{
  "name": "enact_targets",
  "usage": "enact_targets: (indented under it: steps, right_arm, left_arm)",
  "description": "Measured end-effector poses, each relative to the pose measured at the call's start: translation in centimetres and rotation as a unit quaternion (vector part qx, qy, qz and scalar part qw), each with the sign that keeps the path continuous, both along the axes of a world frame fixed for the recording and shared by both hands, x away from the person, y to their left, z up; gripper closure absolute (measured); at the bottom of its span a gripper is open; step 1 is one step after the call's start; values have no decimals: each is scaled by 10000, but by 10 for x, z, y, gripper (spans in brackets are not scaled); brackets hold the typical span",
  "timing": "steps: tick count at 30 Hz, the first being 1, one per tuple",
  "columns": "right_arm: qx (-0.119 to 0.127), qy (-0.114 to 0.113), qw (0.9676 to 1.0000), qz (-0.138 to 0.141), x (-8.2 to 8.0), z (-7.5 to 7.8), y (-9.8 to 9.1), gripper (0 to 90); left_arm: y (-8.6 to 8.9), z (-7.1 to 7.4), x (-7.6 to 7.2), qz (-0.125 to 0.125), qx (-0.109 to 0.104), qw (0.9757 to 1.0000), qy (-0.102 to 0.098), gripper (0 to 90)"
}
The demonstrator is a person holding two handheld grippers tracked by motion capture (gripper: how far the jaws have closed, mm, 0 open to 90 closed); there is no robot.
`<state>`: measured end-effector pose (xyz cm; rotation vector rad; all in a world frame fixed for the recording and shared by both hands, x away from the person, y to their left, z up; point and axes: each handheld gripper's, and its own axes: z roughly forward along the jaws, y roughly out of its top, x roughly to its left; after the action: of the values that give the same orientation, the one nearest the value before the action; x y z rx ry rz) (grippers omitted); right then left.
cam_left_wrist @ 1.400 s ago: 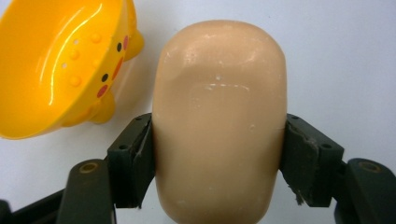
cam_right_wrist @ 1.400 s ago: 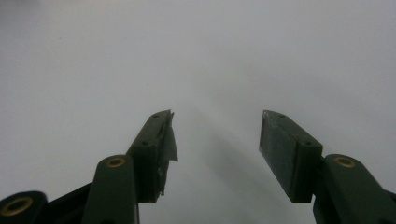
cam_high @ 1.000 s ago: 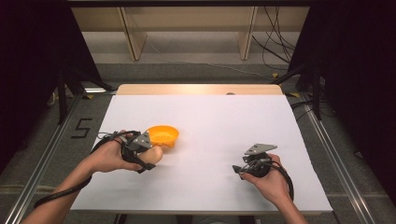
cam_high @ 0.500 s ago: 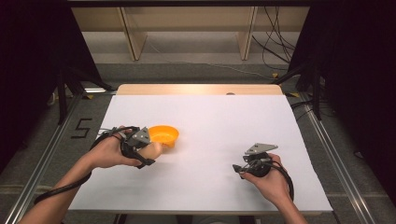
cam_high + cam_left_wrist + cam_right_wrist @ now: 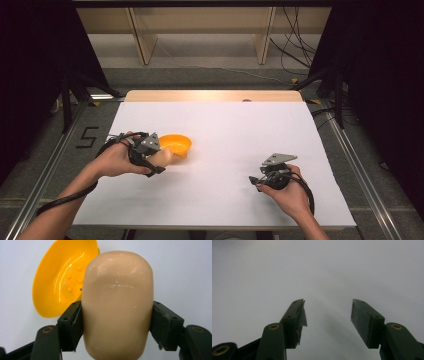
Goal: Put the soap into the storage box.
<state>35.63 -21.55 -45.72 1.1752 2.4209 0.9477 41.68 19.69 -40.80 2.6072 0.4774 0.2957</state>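
A peach-coloured bar of soap (image 5: 117, 307) sits clamped between the jaws of my left gripper (image 5: 162, 156), which is shut on it. Right behind the soap lies an orange soap dish (image 5: 176, 144) on the white table, its studded hollow (image 5: 62, 282) showing past the soap's left side. The soap's far end is level with the dish's near rim. My right gripper (image 5: 256, 181) is held low over the table at the front right, its two jaws apart (image 5: 327, 312) with nothing between them, pointing left.
The white tabletop (image 5: 235, 130) ends in a wooden strip (image 5: 215, 96) at the far edge. Metal rails run along both sides on the floor. Cables trail from both grippers toward the near edge.
My left gripper with the soap has shifted slightly left and nearer, along with the dish's apparent position. The right gripper has barely moved.
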Motion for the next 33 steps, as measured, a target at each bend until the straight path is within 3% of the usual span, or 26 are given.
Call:
enact_targets:
  steps: [9, 33]
  right_arm:
    - [10, 76, 10000, -28, -1, 1, 0, 448]
    - [-4, 21, 10000, -18, 0, 1, -2, 448]
  left_arm:
    - [-1, 2, 3, -3, -5, 10000, -79, 324]
    - [-3, 9, 16, -15, 51, 9997, -229, 324]
